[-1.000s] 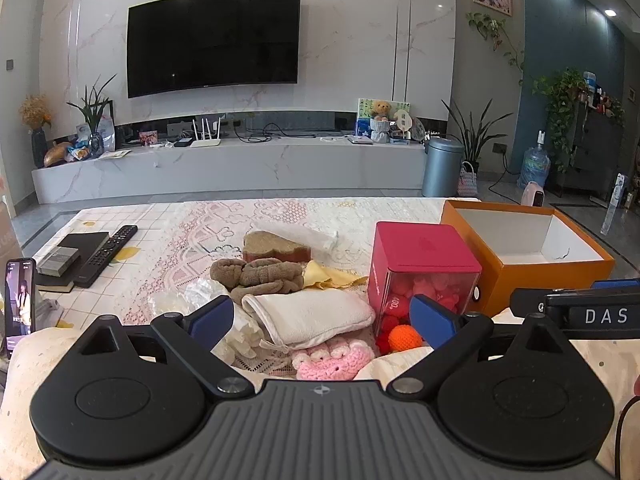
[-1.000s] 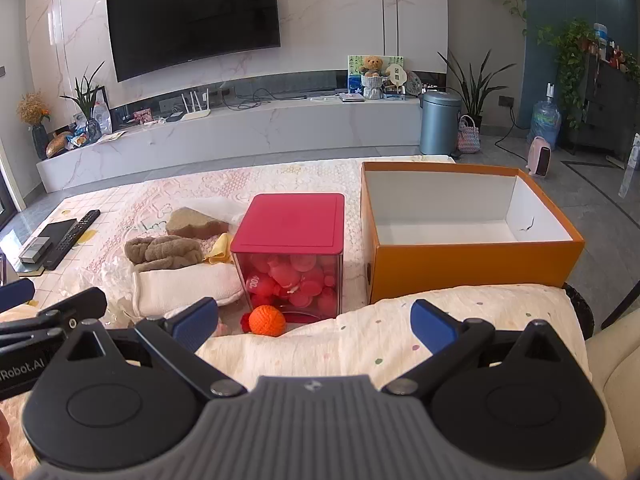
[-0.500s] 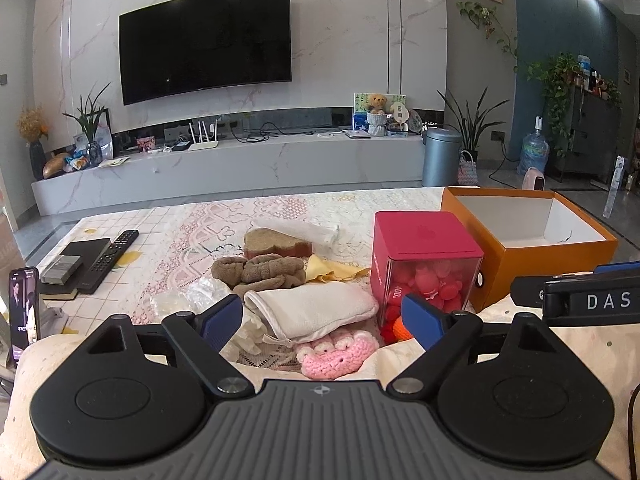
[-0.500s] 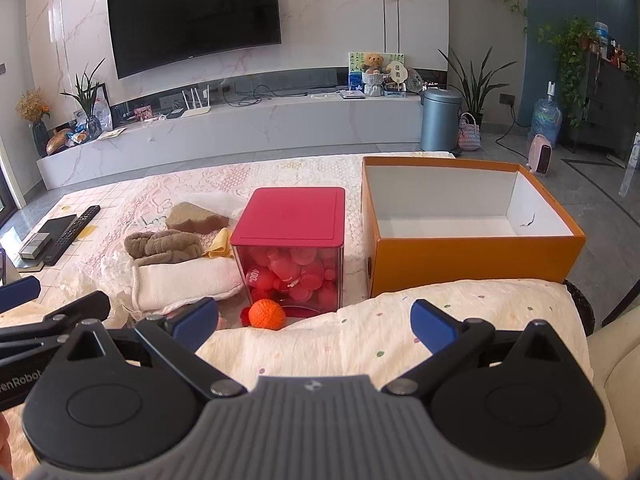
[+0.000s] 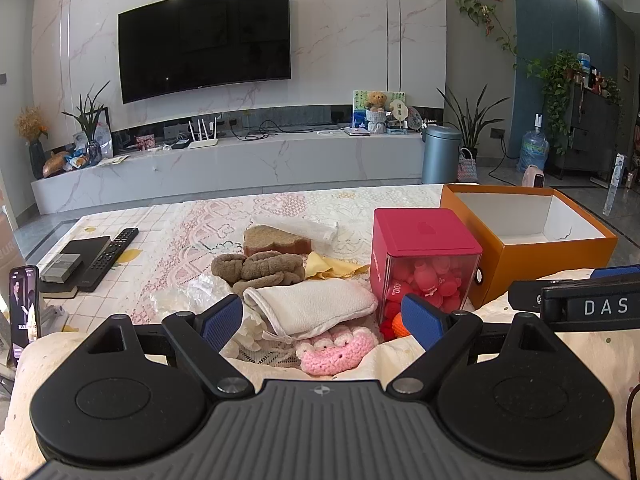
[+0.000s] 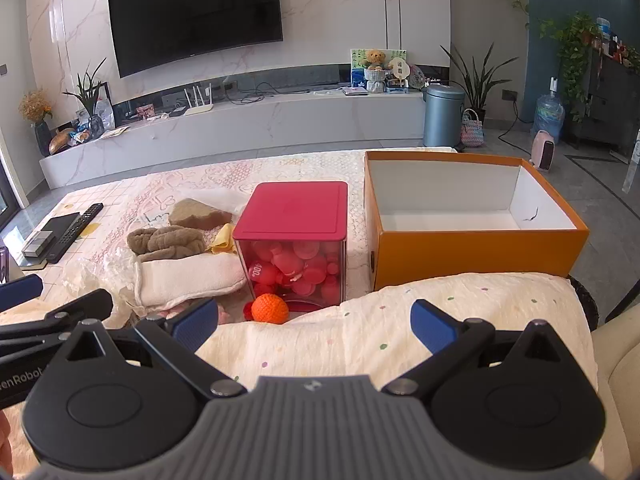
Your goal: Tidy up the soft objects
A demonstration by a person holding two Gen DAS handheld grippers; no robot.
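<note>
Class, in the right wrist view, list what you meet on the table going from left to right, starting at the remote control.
Remote control → brown plush toy → red-lidded clear box → open orange box.

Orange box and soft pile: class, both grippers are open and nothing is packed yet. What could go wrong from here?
1. The white pouch lies under the brown towel; lifting it may drag the towel along.
2. The orange ball sits loose beside the red-lidded container and could roll if nudged.
3. That container stands between the pile and the orange box, so a low carry might knock it.
</note>
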